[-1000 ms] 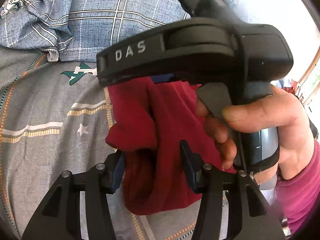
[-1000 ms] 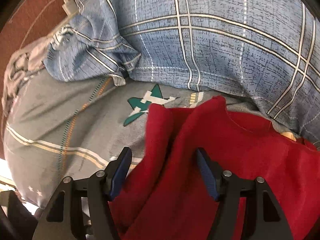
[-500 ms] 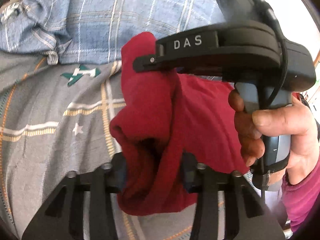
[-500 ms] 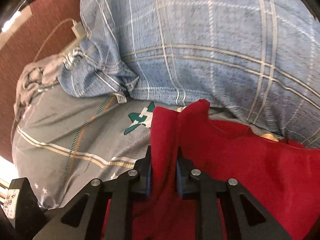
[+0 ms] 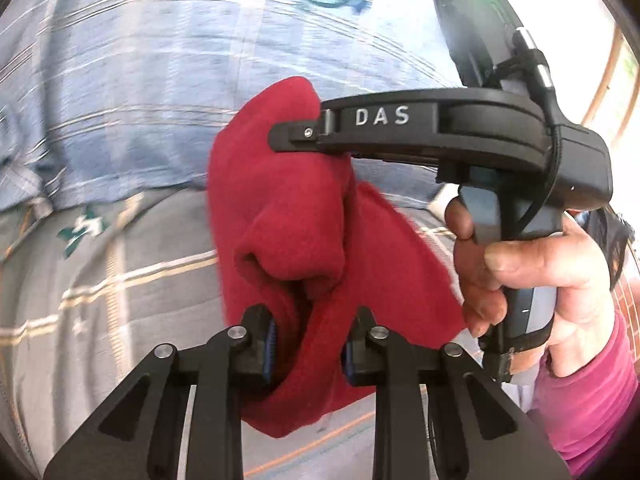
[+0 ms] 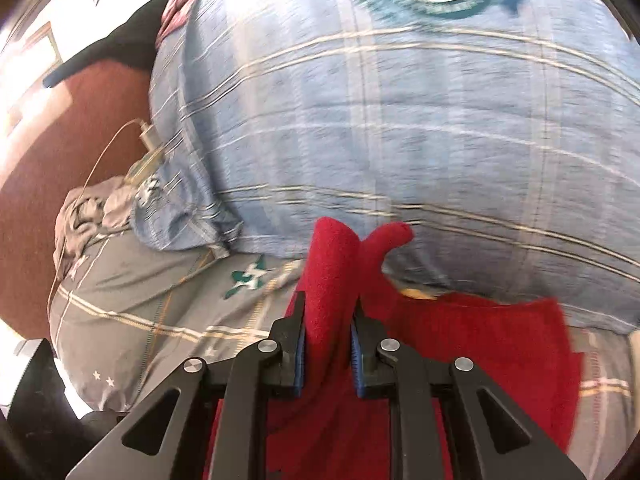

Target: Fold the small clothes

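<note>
Both grippers, left gripper (image 5: 306, 346) and right gripper (image 6: 328, 350), have just closed their jaws, clamping the red garment (image 5: 296, 216). Lift evenly; keep the edge taut above the bed (image 5: 100, 280)

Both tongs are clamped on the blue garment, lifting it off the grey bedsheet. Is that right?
Not quite: the garment is red, not blue. The left tongs and right tongs are each clamped on the red garment, which rises above the grey bedsheet. Both wrist views show it; the blue checked fabric lies behind, ungripped.
</note>
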A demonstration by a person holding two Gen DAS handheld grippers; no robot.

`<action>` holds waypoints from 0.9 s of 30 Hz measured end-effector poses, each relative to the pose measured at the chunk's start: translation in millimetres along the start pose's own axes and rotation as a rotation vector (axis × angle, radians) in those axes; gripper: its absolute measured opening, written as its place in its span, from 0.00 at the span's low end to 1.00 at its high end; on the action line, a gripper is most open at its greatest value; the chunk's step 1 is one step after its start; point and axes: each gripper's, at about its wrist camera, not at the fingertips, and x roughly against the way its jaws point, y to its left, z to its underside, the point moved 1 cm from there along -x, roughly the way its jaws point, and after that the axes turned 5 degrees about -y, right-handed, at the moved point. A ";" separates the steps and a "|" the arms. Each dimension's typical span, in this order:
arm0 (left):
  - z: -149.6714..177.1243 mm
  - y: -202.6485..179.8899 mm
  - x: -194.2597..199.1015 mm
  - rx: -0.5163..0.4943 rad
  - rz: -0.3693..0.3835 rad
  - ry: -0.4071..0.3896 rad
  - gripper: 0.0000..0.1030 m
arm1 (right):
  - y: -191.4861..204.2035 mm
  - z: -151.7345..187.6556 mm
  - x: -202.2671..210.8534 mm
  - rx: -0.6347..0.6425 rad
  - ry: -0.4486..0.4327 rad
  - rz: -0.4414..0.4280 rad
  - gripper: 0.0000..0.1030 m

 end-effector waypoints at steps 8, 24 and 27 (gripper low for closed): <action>-5.0 -65.5 -53.2 -0.071 0.055 0.053 0.19 | -90.5 17.1 38.6 -0.111 -0.024 0.099 0.15; 17.4 -76.9 -72.0 -0.114 0.164 0.147 0.59 | -186.6 75.0 35.9 -0.384 -0.004 0.144 0.40; 18.4 -56.3 -45.9 -0.134 0.117 0.105 0.60 | -175.6 80.7 67.8 -0.387 -0.042 0.095 0.67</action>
